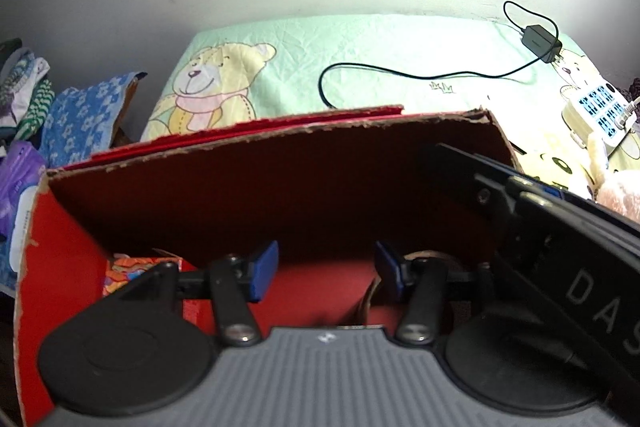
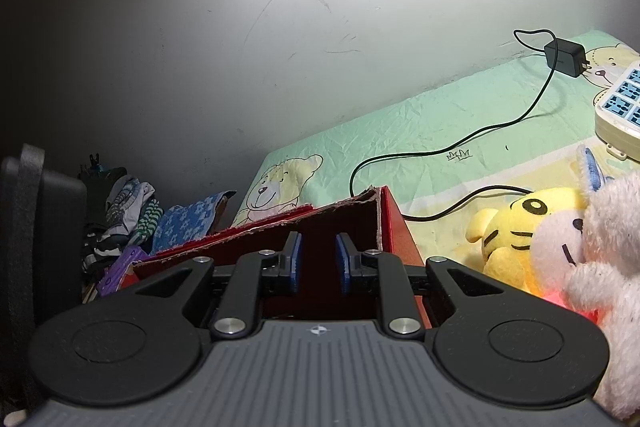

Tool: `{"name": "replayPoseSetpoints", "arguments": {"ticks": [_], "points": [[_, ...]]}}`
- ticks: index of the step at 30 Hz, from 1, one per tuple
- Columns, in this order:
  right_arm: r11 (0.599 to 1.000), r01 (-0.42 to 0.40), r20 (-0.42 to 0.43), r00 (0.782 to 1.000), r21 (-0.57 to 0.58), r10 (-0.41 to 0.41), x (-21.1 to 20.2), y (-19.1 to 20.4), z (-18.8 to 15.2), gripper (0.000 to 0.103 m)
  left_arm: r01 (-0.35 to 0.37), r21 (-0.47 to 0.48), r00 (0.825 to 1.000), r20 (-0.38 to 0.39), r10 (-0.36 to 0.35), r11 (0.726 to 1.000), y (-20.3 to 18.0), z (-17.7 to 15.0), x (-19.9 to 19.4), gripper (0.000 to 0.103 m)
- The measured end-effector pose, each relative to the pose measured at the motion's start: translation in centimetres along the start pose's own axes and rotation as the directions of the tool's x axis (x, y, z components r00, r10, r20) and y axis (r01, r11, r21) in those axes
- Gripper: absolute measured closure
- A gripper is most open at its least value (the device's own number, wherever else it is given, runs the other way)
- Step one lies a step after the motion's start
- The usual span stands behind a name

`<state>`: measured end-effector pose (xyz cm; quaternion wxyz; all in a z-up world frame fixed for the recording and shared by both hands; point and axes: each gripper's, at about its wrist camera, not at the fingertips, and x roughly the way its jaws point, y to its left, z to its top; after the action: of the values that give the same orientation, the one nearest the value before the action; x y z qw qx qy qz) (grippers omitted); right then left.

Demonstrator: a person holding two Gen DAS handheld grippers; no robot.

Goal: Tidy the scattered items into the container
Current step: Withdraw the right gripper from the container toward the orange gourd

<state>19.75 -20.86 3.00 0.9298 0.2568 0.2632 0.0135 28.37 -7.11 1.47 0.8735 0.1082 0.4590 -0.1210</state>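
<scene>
A red cardboard box [image 1: 280,195] stands open on the bear-print bed sheet [image 1: 360,43]. My left gripper [image 1: 326,269] hangs open over the box's inside with nothing between its blue pads [image 1: 264,271]. Below it lie a colourful packet [image 1: 132,267] and a brown ring-shaped item [image 1: 368,299], partly hidden. My right gripper [image 2: 319,263] is at the box's right wall [image 2: 394,227]. Its jaws stand a little apart and hold nothing. A yellow tiger plush [image 2: 516,227] and a white plush [image 2: 596,267] lie on the sheet right of the box.
A black charger [image 2: 564,57] with a long cable [image 2: 440,151] and a white power strip [image 2: 620,107] lie on the sheet by the wall. Left of the bed are piled clothes [image 2: 128,211], a blue floral cloth [image 1: 80,119] and a purple packet [image 1: 16,187].
</scene>
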Motion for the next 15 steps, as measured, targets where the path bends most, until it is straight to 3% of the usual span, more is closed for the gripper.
{"name": "replayPoseSetpoints", "arguments": {"ticks": [4, 7, 12, 15], "points": [[0.999, 0.009, -0.019, 1.000, -0.050, -0.010, 0.0, 0.8, -0.1, 0.081, -0.098, 0.035, 0.993, 0.063, 0.096, 0.995, 0.4, -0.9, -1.6, 0.044], [0.997, 0.016, -0.004, 1.000, -0.069, -0.016, -0.7, 1.2, -0.2, 0.079, -0.122, 0.009, 0.988, 0.098, 0.120, 0.992, 1.7, -1.6, -3.5, 0.043], [0.995, -0.014, 0.007, 1.000, -0.095, 0.014, -2.5, 2.5, -0.7, 0.078, -0.219, -0.003, 0.956, 0.198, 0.215, 0.976, 2.8, -3.4, -7.0, 0.030], [0.992, -0.013, 0.014, 1.000, -0.125, 0.015, -3.2, 3.4, -1.1, 0.078, -0.227, -0.003, 0.950, 0.220, 0.222, 0.974, 3.0, -4.3, -8.3, 0.029]]}}
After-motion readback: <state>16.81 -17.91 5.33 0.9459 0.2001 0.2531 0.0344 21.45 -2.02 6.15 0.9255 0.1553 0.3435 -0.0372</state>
